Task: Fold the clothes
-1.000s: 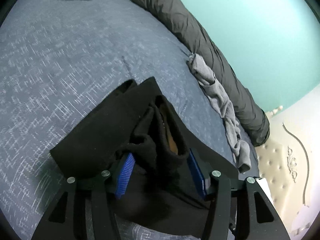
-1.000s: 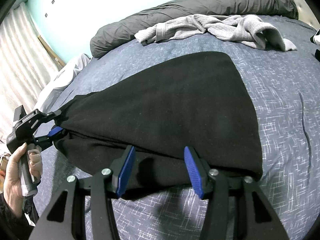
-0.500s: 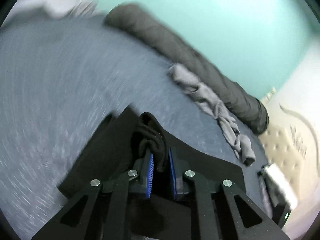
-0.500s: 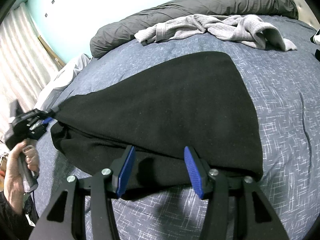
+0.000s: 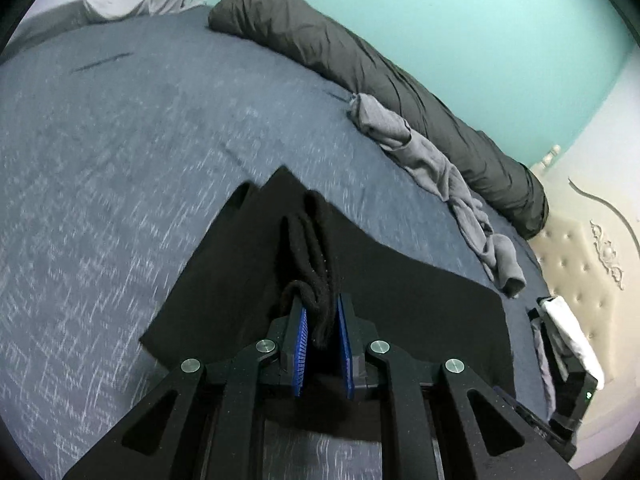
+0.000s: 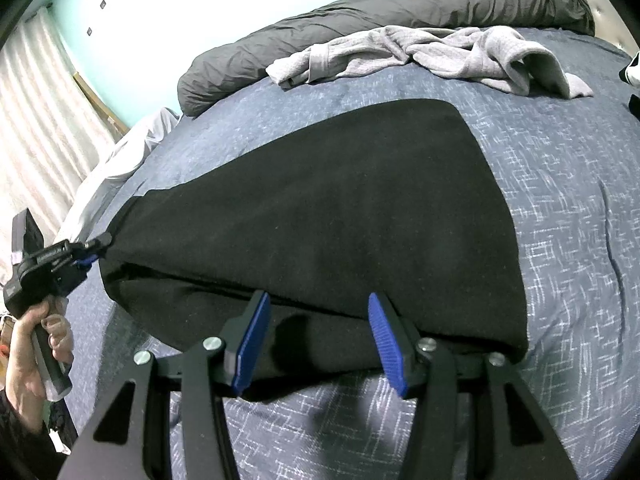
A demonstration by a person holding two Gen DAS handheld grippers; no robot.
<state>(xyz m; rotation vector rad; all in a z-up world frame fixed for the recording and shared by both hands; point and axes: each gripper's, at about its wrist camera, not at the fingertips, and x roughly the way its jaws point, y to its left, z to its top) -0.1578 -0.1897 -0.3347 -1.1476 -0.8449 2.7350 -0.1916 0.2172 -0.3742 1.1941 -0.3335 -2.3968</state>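
Black garment (image 6: 320, 216) first, spread flat on the blue-grey bedspread (image 6: 560, 208) right under our grippers. In the right wrist view, nearest us, the right gripper (image 6: 318, 340) hangs over the near edge of the cloth with its blue pads (image 6: 252, 344) standing half apart; the folded hem runs between them, and we cannot tell whether they touch it. Off at the left of that view, a hand (image 6: 36, 344) holds the left gripper (image 6: 94, 250), its tip biting the garment's far-left corner, where the fabric is drawn to a point.

Switch to the left wrist view and we get what the other camera cannot give us: the left gripper (image 5: 322, 320) up close, its jaws having just been closing, blue pads (image 5: 301, 340) now narrow and pinching a thick bunched roll of the black fabric (image 5: 312, 248) that rises between them. Beyond it the garment lies flat, with a corner pointing away from us.

Further out, both views show a crumpled light grey garment (image 5: 432, 160), and behind that a long dark grey rolled duvet (image 6: 400, 24) along the turquoise wall (image 5: 480, 20). Only the left view shows the tufted cream headboard (image 5: 580, 264); only the right shows the pale curtain (image 6: 36, 104).
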